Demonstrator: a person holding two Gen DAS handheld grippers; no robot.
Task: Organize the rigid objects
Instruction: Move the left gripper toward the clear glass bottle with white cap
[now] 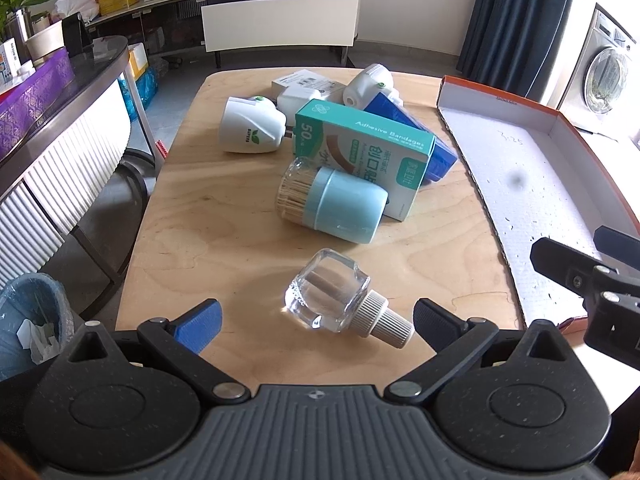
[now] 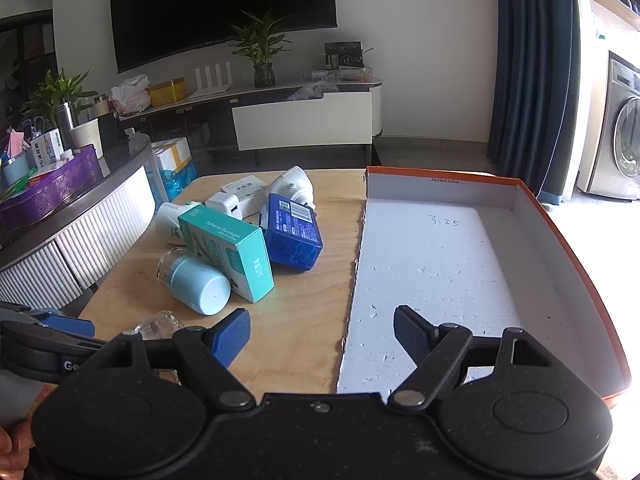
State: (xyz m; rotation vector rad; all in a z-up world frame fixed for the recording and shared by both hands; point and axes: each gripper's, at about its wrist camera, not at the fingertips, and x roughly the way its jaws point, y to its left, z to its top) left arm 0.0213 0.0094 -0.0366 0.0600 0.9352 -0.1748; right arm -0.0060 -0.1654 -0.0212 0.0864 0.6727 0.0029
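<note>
Nearby, clear square glass bottle [image 1: 328, 294], ribbed beige cap, lying sideways; left claw [image 1: 318, 318] and right claw [image 2: 322, 334] both spread, empty.

Strong daylight enters from the right and overexposes that edge. The worktop [image 1: 200, 240] is evenly lit with soft shadows. Fisheye bends the edges; corners are dark.

My left-wrist camera sits low and close over the near end of the wooden table [image 1: 224, 216], facing along it toward the TV stand. My right-wrist camera, to its right, looks the same way from over the orange-rimmed box [image 2: 568, 264]. Both share table and box.
</note>
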